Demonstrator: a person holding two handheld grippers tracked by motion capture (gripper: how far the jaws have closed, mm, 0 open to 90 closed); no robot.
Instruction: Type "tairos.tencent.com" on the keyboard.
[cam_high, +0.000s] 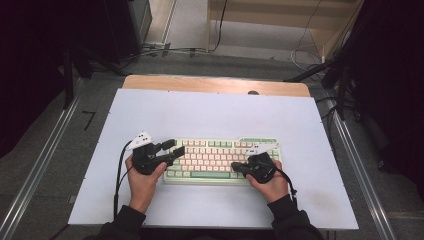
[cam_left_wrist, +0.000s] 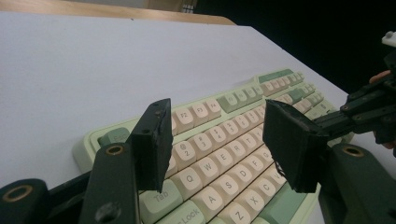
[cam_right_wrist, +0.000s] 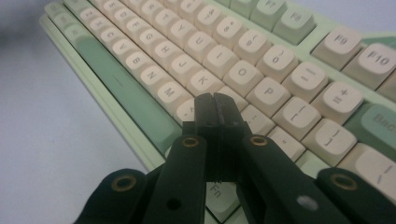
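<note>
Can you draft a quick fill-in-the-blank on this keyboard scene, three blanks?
1. The right gripper has its jaws ____ above the keyboard.
2. The left gripper has its jaws ____ over the Q-W-E keys.
3. The keyboard's space bar is coloured ____.

Missing words: shut; open; green

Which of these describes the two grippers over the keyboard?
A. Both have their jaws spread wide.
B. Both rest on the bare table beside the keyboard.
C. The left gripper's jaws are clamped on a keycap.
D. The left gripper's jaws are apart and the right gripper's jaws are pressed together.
D: the left gripper shows a wide gap above the keyboard, while the right gripper has its jaws meeting above the keys.
</note>
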